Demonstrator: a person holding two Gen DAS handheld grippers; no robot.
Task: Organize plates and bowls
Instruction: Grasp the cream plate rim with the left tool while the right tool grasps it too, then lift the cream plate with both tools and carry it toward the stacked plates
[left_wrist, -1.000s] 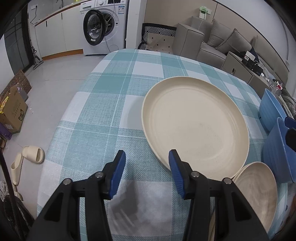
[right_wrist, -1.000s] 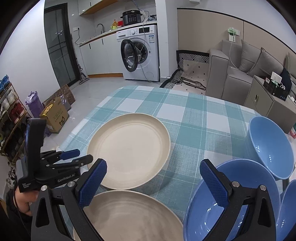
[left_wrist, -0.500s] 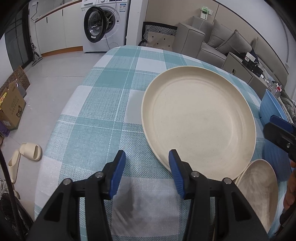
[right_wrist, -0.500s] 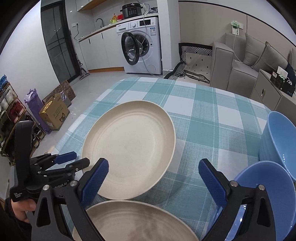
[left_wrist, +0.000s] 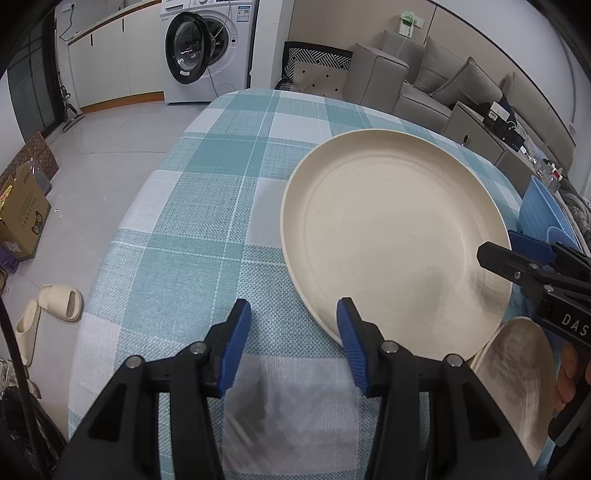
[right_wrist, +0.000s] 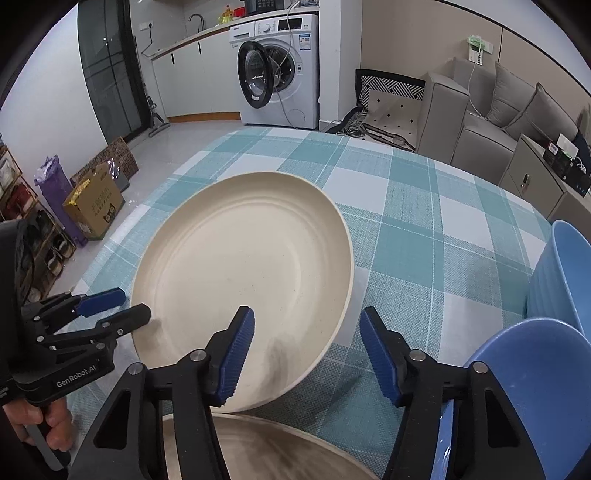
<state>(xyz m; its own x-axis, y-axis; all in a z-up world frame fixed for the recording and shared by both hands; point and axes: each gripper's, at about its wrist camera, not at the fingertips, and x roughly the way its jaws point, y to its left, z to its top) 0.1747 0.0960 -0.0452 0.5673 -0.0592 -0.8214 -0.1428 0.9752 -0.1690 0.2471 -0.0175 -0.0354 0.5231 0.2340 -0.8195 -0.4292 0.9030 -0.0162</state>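
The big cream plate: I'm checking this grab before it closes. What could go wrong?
The right tongs are closing astride the cream plate's near rim; a shallow bite could slip. That rim overlaps the second plate, so lifting may drag it. The blue bowl sits close beside the right finger and may get nudged.

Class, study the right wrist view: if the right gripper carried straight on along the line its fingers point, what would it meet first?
Probably the near rim of the large cream plate: the right gripper, jaws closing, already straddles that edge. Depth is uncertain.

Second plate (right_wrist: 258, 443) half hidden behind tongs; bowls (right_wrist: 565, 273) cropped.
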